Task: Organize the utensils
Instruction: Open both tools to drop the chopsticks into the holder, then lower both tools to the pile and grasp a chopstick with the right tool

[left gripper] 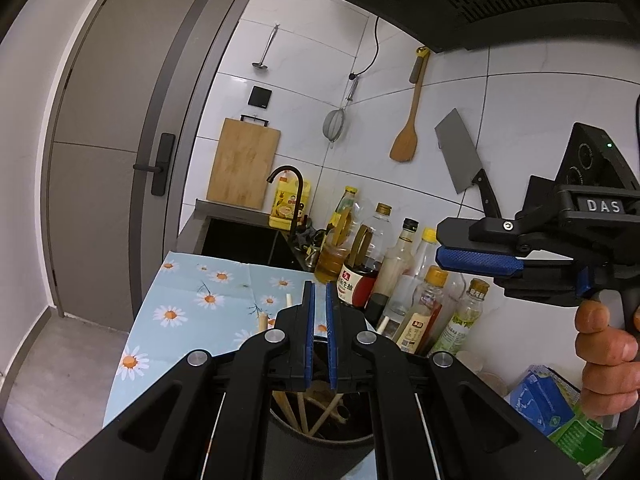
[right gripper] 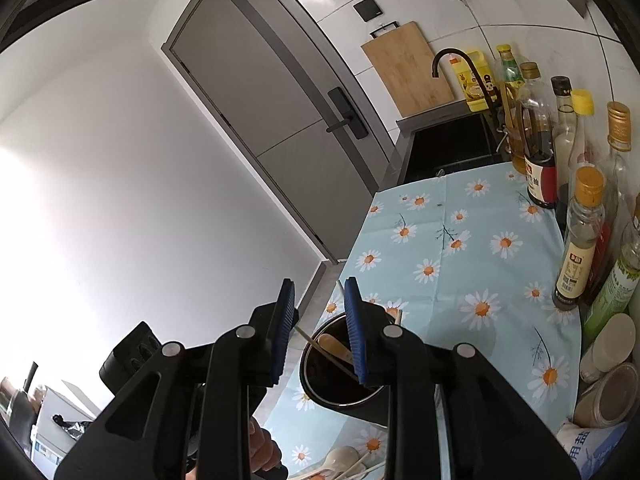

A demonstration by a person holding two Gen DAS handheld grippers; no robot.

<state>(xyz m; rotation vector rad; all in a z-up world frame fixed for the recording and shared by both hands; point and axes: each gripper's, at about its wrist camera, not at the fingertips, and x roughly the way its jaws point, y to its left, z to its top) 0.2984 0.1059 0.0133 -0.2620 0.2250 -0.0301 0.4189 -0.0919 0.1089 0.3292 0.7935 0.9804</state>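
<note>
A black utensil holder [left gripper: 320, 436] stands on the daisy-print cloth, with several chopsticks and a wooden spoon inside; it also shows in the right wrist view [right gripper: 340, 396]. My left gripper [left gripper: 320, 292] hovers just above the holder, its jaws a narrow gap apart with nothing between them. My right gripper [right gripper: 318, 284] is open and empty, up and left of the holder; it also shows in the left wrist view [left gripper: 476, 248], high on the right. A white spoon [right gripper: 340, 460] and loose chopsticks [right gripper: 360, 466] lie on the cloth near the holder.
Several sauce and oil bottles [right gripper: 580, 240] line the wall side of the counter. A black sink [right gripper: 452, 148] with a faucet sits beyond the cloth. A cutting board [left gripper: 244, 162], strainer, wooden spatula and cleaver [left gripper: 464, 156] hang on the tiles. Packets [left gripper: 552, 404] lie at the right.
</note>
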